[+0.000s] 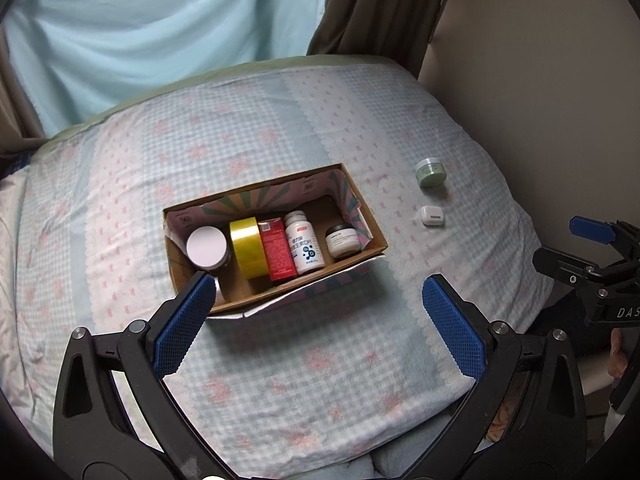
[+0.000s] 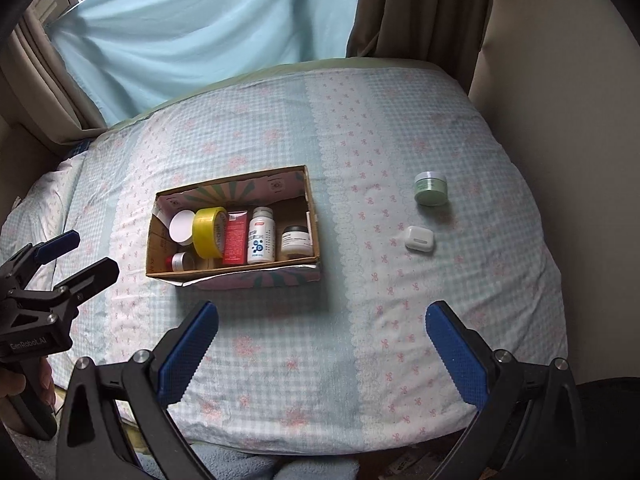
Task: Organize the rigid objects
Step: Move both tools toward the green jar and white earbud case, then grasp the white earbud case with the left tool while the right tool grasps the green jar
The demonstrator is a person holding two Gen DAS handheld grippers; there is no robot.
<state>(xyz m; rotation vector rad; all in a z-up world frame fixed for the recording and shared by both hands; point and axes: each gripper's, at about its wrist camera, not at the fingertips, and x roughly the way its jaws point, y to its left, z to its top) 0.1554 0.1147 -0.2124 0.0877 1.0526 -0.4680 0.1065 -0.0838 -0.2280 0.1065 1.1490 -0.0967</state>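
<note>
An open cardboard box (image 1: 376, 246) (image 2: 314, 216) sits mid-bed. It holds a white-lidded jar (image 1: 207, 247), a yellow tape roll (image 1: 250, 252) (image 2: 208, 232), a red carton (image 1: 278, 254) (image 2: 235, 240), a white pill bottle (image 1: 304, 246) (image 2: 261, 240) and a dark-lidded cream jar (image 1: 342, 241) (image 2: 296, 240). A small red-capped jar (image 2: 180, 261) lies low at its left. Right of the box lie a green jar (image 1: 431, 173) (image 2: 430, 188) and a white earbud case (image 1: 432, 215) (image 2: 419, 239). My left gripper (image 1: 316, 312) and right gripper (image 2: 322, 340) hover open and empty near the bed's front.
The bed (image 1: 280, 360) (image 2: 320, 360) has a checked blue-and-pink cover. A light blue sheet (image 1: 160, 32) and brown curtain (image 1: 380, 8) hang behind. A beige wall (image 1: 540, 100) lies to the right. Each view catches the other gripper, the right one (image 1: 592, 264) and the left one (image 2: 52, 280).
</note>
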